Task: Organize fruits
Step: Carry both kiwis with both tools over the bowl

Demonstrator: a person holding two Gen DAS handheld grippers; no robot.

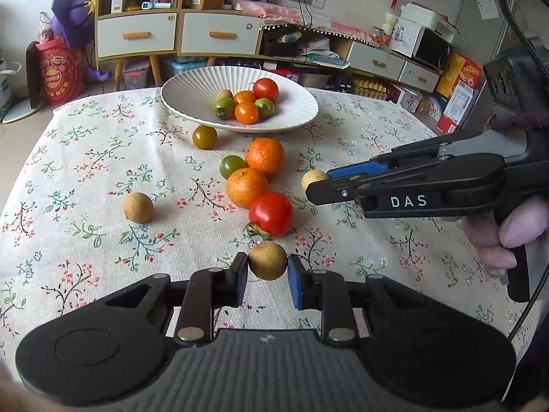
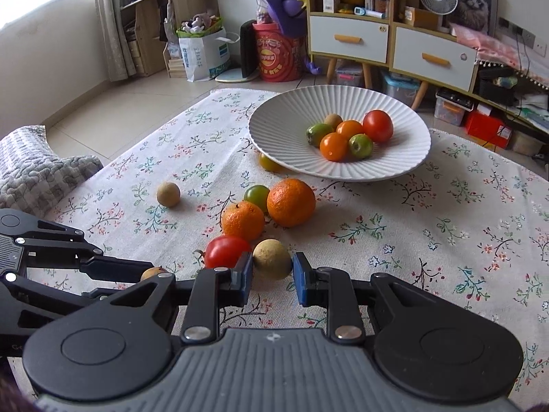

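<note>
Fingers [image 1: 242,276] of the left gripper [image 1: 267,267] are clenched on a small tan fruit [image 1: 268,261], pads pressing its two sides, at the near edge of the tabletop [image 1: 85,178]. Fingers [image 2: 301,274] of the right gripper [image 2: 272,267] are likewise clenched on a second tan fruit [image 2: 272,258], just right of a red tomato [image 2: 224,250] which appears to touch the left pad.

Destination: the white ribbed bowl [image 2: 284,127] at the far side already holds six small fruits. Loose on the cloth remain two oranges [image 1: 264,156], a green tomato [image 1: 231,166], an olive-coloured one [image 1: 204,136] beside the bowl, and a third tan fruit [image 1: 138,206] to the left.

Risks, as judged: both held fruits are round, smooth-skinned and gripped on a narrow band, so either could squirt out if squeezed harder or swung quickly. The two grippers sit close together; moving to the bowl at once invites a collision. The red tomato may roll when the right gripper lifts away.

Materials: woven floral cloth offering some friction; glazed, fluted ceramic bowl, shallow and sloped, so fruit dropped at its rim could roll back out; oranges dimpled, tomatoes glossy.
</note>
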